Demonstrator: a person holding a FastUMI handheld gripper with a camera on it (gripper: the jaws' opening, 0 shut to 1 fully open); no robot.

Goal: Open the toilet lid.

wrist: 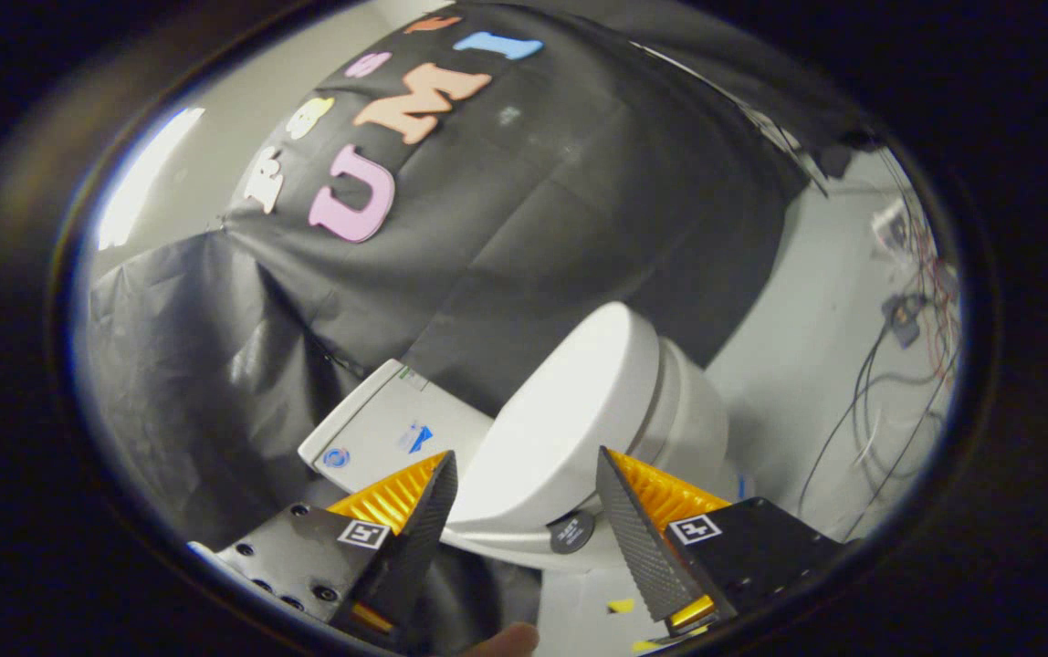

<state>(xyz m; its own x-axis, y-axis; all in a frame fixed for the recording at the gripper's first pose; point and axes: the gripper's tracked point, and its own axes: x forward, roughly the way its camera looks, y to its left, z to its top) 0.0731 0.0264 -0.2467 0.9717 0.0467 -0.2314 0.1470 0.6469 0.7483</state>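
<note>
A white toilet (679,411) stands against the black cloth wall, seen at a strong tilt. Its smooth white lid (560,420) lies down, closed over the seat, just ahead of my fingers. The white tank (387,424) with small stickers sits behind the lid. My gripper (524,465) is open; the two fingers straddle the near side of the lid without touching it, and nothing is pressed between them. A round dark button (571,532) sits on the toilet's side just between the fingertips.
Black cloth (506,228) covers the wall behind the toilet. Grey floor (807,365) spreads beyond the bowl, with loose cables (889,383) and electronics at its far side. Small yellow marks (620,605) lie on the floor near my fingers. A fingertip (506,639) shows below the gripper.
</note>
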